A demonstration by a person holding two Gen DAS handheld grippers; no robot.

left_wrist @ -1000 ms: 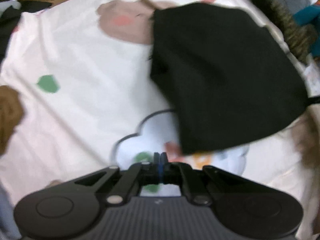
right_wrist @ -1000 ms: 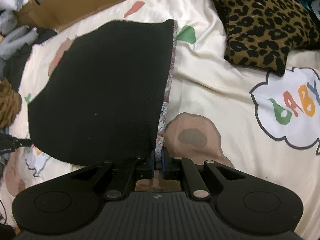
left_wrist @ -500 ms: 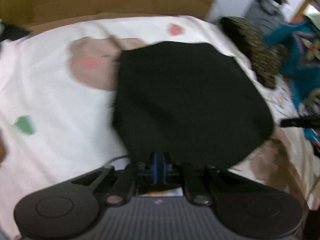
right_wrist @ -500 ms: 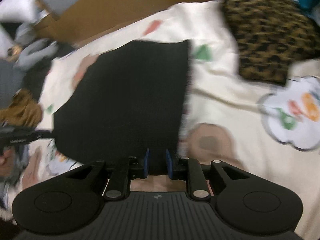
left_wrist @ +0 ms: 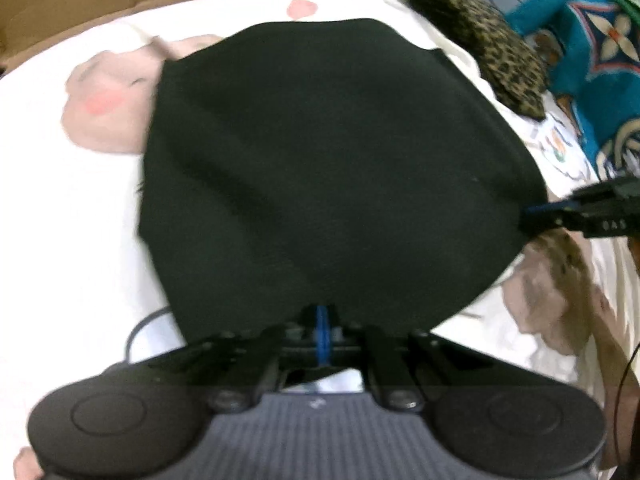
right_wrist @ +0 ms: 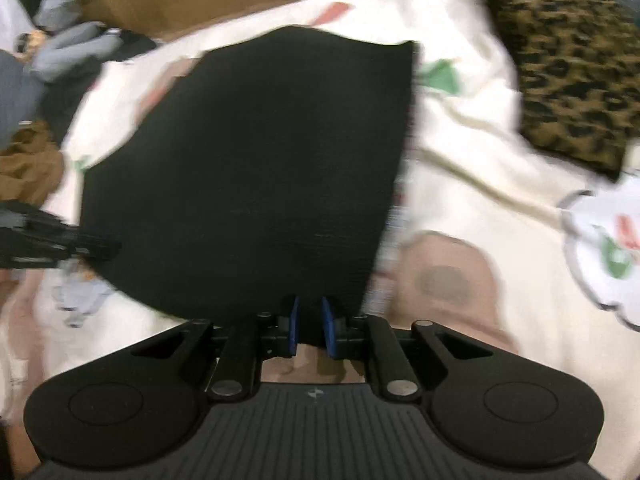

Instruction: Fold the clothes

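Both grippers, left (left_wrist: 322,322) pressed together, right (right_wrist: 308,326) slightly parted, at the black cloth's (left_wrist: 320,168) near edge; next, fold it over

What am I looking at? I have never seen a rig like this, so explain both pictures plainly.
No robot here: a person holds a two-finger gripper in each hand, and a wide-angle camera on each looks forward along its fingers. One picture comes from the left gripper, the other from the right gripper; the black shape at the bottom of each is the tool itself. Below lies a cream sheet with cartoon prints. On it is a black garment, and a leopard-print piece lies off to the side. The left gripper is shut on the garment's near edge. The right gripper's pads stand slightly apart with the garment's edge between them; whether they press it I cannot tell.
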